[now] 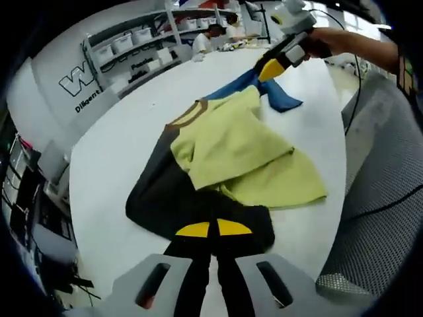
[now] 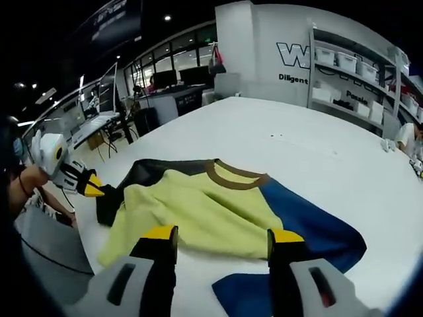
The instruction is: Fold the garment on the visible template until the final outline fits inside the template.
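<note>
White table (image 2: 310,152) under crumpled garment (image 2: 211,211): yellow-green body, brown collar (image 2: 234,175), black sleeve (image 1: 165,198), blue sleeve (image 2: 310,231). Shelving (image 2: 350,72) behind, stocked with white bins (image 2: 327,56); contents not discernible. Left gripper (image 1: 213,229) clamped on black sleeve. Right gripper (image 2: 221,234) with jaws apart, above blue sleeve.

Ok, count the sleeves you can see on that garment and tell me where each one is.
2. The black sleeve lies at the left gripper, whose jaws are shut on it. The blue sleeve lies by the right gripper, whose jaws are open.
</note>
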`<state>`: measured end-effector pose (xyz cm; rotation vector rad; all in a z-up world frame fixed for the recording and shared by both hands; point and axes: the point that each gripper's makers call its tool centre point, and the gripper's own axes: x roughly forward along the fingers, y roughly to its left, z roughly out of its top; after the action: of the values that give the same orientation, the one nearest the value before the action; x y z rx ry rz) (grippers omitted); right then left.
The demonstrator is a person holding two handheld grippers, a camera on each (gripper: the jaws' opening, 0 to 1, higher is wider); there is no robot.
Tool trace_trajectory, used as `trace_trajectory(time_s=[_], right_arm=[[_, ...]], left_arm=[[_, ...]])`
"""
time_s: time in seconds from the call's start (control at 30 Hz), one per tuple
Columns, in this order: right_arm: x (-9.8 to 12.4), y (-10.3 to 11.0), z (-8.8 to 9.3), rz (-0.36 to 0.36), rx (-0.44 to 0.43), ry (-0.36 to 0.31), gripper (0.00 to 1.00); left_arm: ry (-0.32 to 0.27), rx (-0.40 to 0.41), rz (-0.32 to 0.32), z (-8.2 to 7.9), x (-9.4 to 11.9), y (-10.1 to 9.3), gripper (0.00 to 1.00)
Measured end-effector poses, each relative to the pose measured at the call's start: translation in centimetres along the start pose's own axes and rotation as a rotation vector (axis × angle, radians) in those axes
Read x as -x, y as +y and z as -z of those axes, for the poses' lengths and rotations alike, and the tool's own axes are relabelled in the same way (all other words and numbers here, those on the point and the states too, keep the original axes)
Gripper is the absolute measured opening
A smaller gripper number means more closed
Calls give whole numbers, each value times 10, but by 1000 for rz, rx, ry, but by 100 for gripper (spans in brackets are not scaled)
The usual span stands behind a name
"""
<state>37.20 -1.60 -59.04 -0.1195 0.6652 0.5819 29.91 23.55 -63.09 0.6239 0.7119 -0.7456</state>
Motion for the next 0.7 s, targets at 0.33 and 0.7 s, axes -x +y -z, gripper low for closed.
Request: trace_trajectory(time_s=[0.33, 0.7], right_arm=[[-1, 16, -4, -31, 46, 10, 53], [-5, 35, -13, -54, 93, -8, 54]], left_arm=[[148, 31, -22, 34, -4, 4, 0], [98, 103, -58, 30, 6, 8, 22]])
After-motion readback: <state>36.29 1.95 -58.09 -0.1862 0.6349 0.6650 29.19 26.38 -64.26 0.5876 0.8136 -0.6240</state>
